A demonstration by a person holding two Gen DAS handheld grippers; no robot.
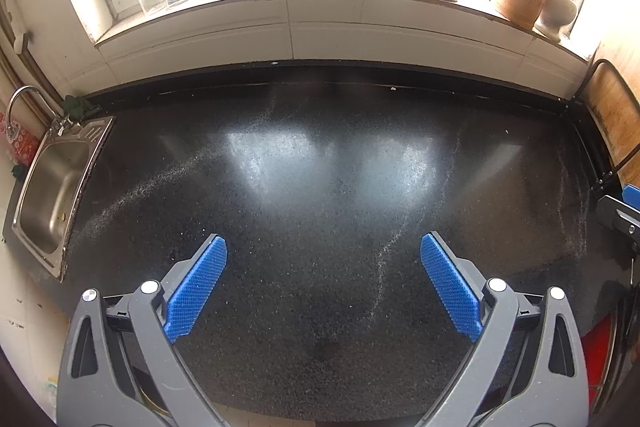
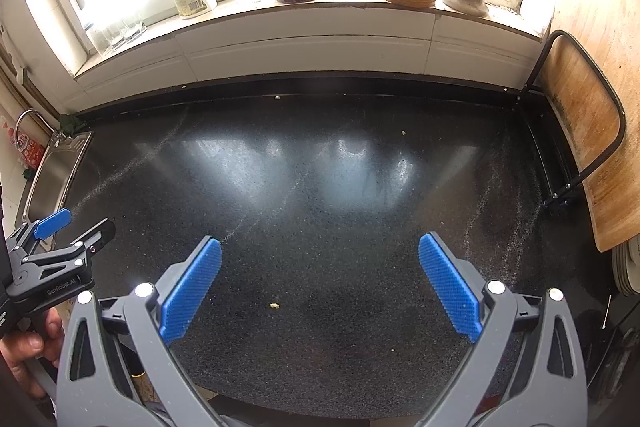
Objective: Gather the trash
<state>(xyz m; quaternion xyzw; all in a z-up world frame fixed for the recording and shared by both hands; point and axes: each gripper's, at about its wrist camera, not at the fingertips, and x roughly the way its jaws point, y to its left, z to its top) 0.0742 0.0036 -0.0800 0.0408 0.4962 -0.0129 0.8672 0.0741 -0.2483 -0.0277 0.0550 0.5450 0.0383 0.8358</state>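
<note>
Right wrist view is showing, from left to right, the left gripper (image 2: 86,227) hovering spread beside the sink (image 2: 52,171), a pale crumb (image 2: 274,305), probably trash, lying on the countertop (image 2: 320,187) between the right gripper (image 2: 320,259)'s parted fingers, ready for pinching.

Right gripper (image 2: 320,247), blue-padded, gaped empty over speckled black stone countertop (image 2: 320,187); small yellowish crumb (image 2: 274,305) lay between jaws; left gripper (image 2: 76,223) open near steel sink (image 2: 48,179).
</note>
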